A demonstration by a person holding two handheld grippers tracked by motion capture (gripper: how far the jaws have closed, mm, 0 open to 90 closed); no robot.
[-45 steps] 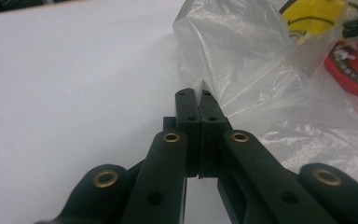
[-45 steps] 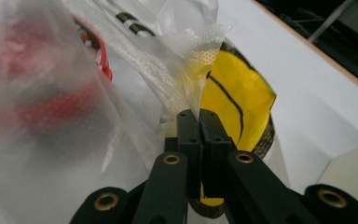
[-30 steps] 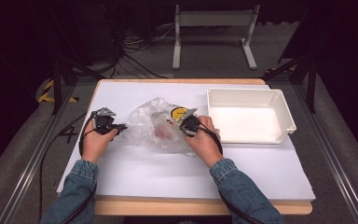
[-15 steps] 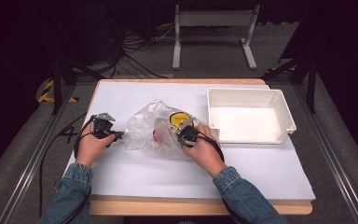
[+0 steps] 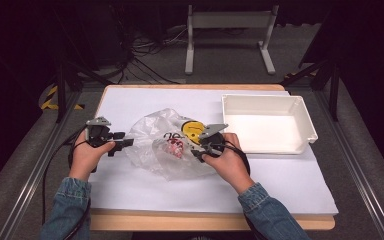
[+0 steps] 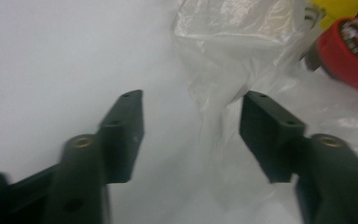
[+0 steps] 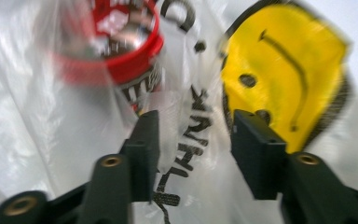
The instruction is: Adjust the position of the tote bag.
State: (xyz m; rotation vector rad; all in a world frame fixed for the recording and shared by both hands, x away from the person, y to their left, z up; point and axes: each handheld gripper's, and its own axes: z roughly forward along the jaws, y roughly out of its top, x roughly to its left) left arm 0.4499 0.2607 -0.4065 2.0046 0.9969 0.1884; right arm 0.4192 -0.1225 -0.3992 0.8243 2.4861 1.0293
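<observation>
On the white table a clear bag lies crumpled at about the middle, with a red tub inside it and a yellow smiley printed on its film at 1 o'clock from the tub. The left gripper sits at 9 o'clock from the bag, level with the tabletop and pointing toward the bag's edge; its jaws have just been opening and now stand apart. In the left gripper view a twisted fold of the bag rises between the left gripper jaws without either pad pressing on it, and the tub shows at 2 o'clock (blurred, behind film). The right gripper is at 4 o'clock from the tub, over the bag's right side, held by the right hand; its jaws too have just been opening and are parted. In the right gripper view the bag film with black lettering lies between the right gripper jaws, loose rather than pinched, with the tub at 11 o'clock and the smiley at 1 o'clock. A white tray stands at 3 o'clock from the bag, well apart. The left hand grips its tool near the table's left edge.
</observation>
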